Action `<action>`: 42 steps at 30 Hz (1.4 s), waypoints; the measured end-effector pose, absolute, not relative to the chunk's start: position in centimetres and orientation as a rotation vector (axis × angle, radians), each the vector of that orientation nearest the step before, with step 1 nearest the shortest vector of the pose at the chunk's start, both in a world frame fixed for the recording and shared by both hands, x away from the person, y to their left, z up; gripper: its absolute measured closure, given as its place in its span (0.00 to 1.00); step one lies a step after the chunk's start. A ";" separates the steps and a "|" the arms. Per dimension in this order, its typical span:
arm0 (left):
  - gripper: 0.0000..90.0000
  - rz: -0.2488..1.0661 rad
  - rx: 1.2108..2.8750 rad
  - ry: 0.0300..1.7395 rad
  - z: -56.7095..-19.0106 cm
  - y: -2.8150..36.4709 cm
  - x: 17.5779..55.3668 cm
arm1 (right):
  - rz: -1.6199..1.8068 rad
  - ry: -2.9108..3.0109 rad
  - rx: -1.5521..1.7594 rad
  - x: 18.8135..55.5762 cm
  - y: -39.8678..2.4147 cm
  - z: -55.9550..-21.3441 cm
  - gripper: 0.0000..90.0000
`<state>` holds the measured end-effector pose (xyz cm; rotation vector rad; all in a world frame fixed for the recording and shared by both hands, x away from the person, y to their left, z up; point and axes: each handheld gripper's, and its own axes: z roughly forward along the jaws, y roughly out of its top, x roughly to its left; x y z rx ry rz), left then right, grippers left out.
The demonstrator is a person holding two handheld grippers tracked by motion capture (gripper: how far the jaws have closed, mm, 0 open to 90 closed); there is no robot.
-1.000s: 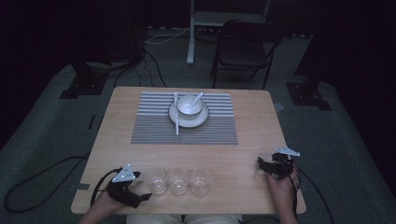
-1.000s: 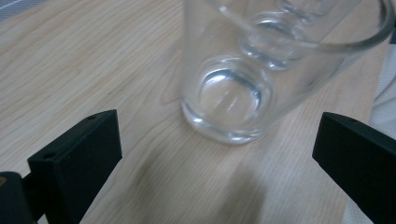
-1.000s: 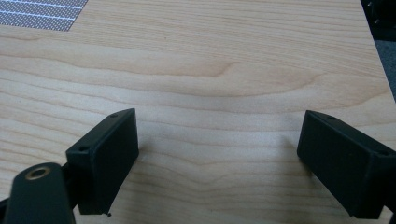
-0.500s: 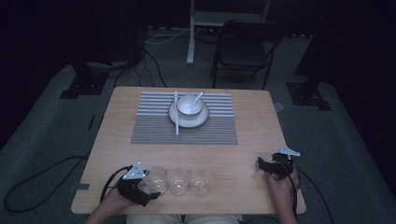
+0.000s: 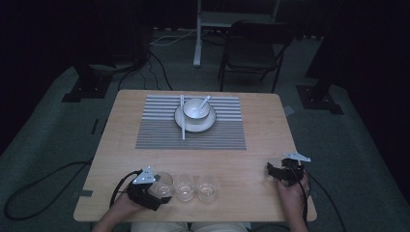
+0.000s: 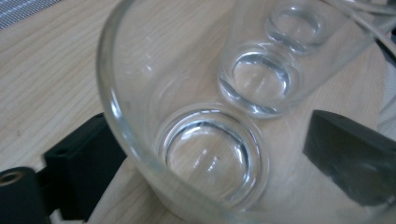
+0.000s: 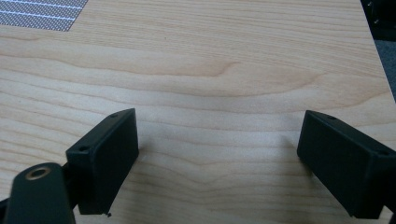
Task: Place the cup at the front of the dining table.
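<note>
Three clear glasses stand in a row near the table's front edge: the left glass (image 5: 163,183), the middle glass (image 5: 185,187) and the right glass (image 5: 207,189). My left gripper (image 5: 159,190) is open, one jaw on each side of the left glass (image 6: 210,158). In the left gripper view the middle glass (image 6: 259,79) and the right glass (image 6: 296,25) line up behind it. My right gripper (image 5: 275,173) rests open on the bare wood at the front right, with nothing between its fingers (image 7: 107,154).
A striped grey placemat (image 5: 188,140) lies at the table's far middle. On it stands a white plate (image 5: 196,125) with a white bowl (image 5: 196,108), a spoon (image 5: 205,100) and a chopstick (image 5: 183,121). A chair (image 5: 256,48) stands beyond the table (image 5: 251,159).
My left gripper has slid right along the front edge until its jaws stand around the left glass. The right gripper has stayed still.
</note>
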<state>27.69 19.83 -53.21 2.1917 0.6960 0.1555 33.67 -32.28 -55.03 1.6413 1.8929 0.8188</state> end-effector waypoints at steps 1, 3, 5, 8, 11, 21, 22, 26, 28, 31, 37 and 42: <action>0.08 0.155 2.192 0.696 -53.2 19.8 27.7 | 0.819 1.893 1.641 33.7 -32.3 -55.0 0.13; 0.08 0.143 2.191 0.688 -53.2 19.7 27.8 | 0.819 1.893 1.641 33.7 -32.3 -55.0 0.13; 0.13 0.156 2.197 0.674 -53.2 19.4 27.9 | 0.819 1.893 1.641 33.7 -32.3 -55.0 0.13; 0.16 0.163 2.212 0.661 -53.3 18.9 28.0 | 0.819 1.893 1.641 33.7 -32.3 -55.0 0.13; 0.17 0.158 2.213 0.658 -53.4 18.8 28.0 | 0.819 1.893 1.641 33.7 -32.3 -55.0 0.13; 0.23 0.231 2.268 0.631 -53.5 18.6 27.9 | 0.819 1.893 1.641 33.7 -32.3 -55.0 0.13; 0.24 0.234 2.261 0.631 -53.6 18.6 27.8 | 0.819 1.893 1.641 33.7 -32.3 -55.0 0.13; 0.24 0.231 2.264 0.635 -53.5 18.6 27.9 | 0.819 1.893 1.642 33.7 -32.3 -55.0 0.13; 0.24 0.233 2.265 0.633 -53.5 18.6 27.9 | 0.819 1.893 1.641 33.7 -32.3 -55.0 0.13; 0.24 0.243 2.256 0.638 -53.3 18.7 27.9 | 0.819 1.893 1.642 33.7 -32.3 -55.0 0.13; 0.24 0.247 2.252 0.662 -53.0 19.2 28.0 | 0.819 1.893 1.641 33.7 -32.3 -55.0 0.13; 0.24 0.247 2.256 0.682 -53.0 19.5 28.2 | 0.819 1.893 1.641 33.7 -32.3 -55.0 0.13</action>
